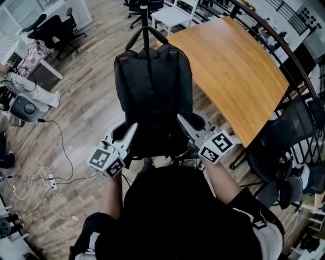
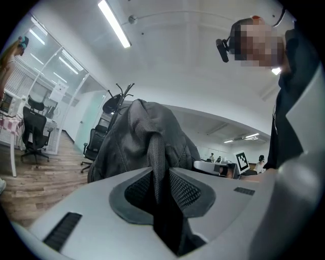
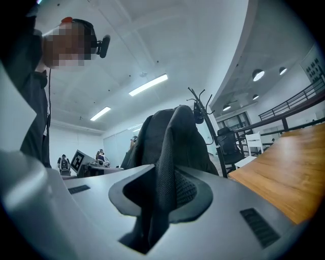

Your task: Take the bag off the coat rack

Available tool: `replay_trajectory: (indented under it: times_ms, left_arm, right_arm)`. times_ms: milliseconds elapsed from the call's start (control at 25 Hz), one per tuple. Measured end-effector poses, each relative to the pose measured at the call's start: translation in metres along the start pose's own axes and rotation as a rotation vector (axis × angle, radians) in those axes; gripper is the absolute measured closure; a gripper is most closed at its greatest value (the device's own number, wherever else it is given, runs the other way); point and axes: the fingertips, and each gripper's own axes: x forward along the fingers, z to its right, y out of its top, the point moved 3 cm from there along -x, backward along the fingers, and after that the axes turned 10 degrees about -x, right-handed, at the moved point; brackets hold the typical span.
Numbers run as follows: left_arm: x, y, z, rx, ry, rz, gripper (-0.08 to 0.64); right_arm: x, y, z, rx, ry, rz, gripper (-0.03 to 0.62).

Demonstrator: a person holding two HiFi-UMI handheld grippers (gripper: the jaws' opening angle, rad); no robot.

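Squarely before the coat rack [image 1: 145, 14], a dark bag [image 1: 152, 86] hangs upright in front of a person, its top loop [image 1: 147, 34] at the pole on the far side. The left hand-held gripper [image 1: 133, 131] is pinched nearly closed on a strap at the bag's near left. The right hand-held gripper [image 1: 181, 122] clamps a strap at the near right. Whether the loop is clear of its hook cannot be told. A clean lift likely means raising both sides evenly with firm pinches, then drawing the bag nearer, away from the wooden surface [image 1: 228, 66] at right.
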Motion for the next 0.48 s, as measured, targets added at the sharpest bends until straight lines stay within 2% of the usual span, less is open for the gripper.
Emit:
replay_trajectory:
  times_ms: [200,480]
  left_arm:
    - [-0.0013,-0.0048,-0.0006,-0.021,-0.005,-0.018,0.457]
    - [-0.0002,-0.0016,-0.0057,-0.007,0.002,-0.016,0.457]
  right_arm:
    - [-0.0025,-0.0036,-0.0031,-0.001,0.006,-0.021,0.494]
    - [0.0033,-0.0070,-0.0021,0.008,0.020,-0.012,0.494]
